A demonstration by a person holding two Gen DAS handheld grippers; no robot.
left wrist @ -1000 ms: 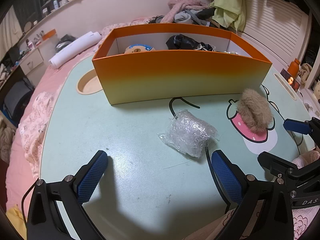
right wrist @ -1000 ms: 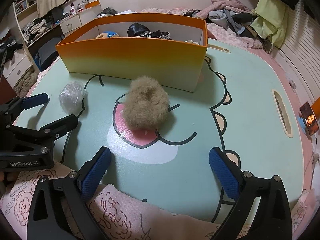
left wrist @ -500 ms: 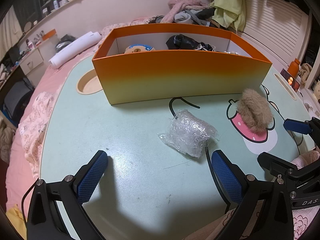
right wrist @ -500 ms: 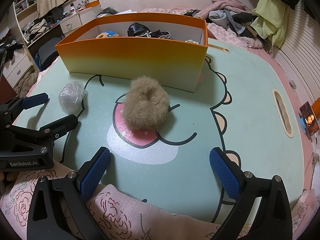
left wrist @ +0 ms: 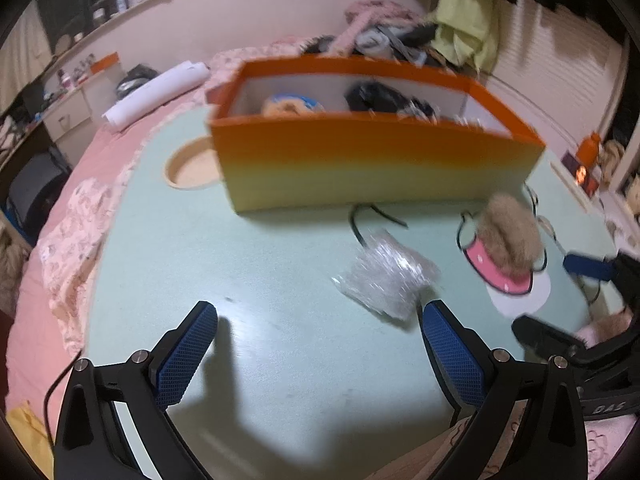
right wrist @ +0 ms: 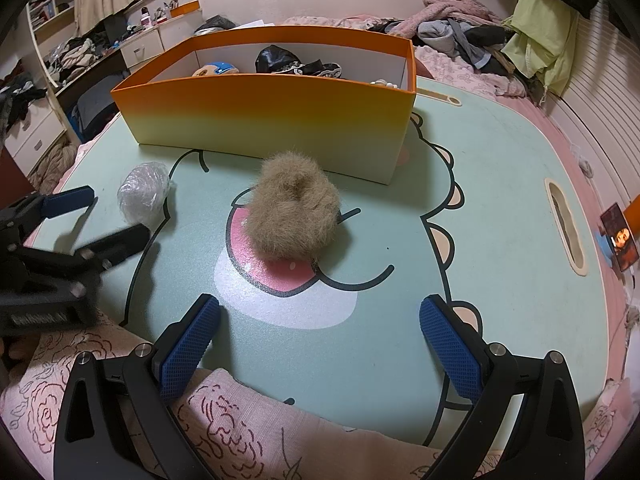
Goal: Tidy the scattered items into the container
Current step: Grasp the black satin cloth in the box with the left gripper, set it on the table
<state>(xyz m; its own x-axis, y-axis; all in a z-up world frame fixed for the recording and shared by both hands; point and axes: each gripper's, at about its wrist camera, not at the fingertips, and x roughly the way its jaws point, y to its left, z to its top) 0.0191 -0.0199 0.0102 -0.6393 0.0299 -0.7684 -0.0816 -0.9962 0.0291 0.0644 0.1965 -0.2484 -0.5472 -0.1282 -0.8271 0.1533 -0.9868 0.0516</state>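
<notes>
In the right wrist view, going from the left edge across, the left gripper (right wrist: pixel 86 216) comes in at the middle left with its jaws spread and nothing between them, and its own view is smeared, which suggests it is on the move. Just beyond its blue fingertips lies the crumpled clear plastic bag (right wrist: pixel 144 194), resting on the green cartoon table (right wrist: pixel 500 184) a little short of the box. At the frame's centre sits the tan fluffy ball (right wrist: pixel 294 212), on the pink patch of the printed cartoon and near the front wall of the box without touching it. Across the upper middle stands the orange box (right wrist: pixel 264 116), which already holds a blue-and-tan toy (right wrist: pixel 216 68) toward its left and a black glossy bundle (right wrist: pixel 280 60) near its middle, with something small and pale at its right end that is too small to name. At the bottom the right gripper (right wrist: pixel 320 332) hangs wide apart and empty over the table's near edge, above a pink flowered cloth (right wrist: pixel 224 420). So part of the job looks done: some items are in the box, while the bag and the ball are still outside, and neither is held. The bag, lying closest to the left gripper, seems the likelier next pick.
</notes>
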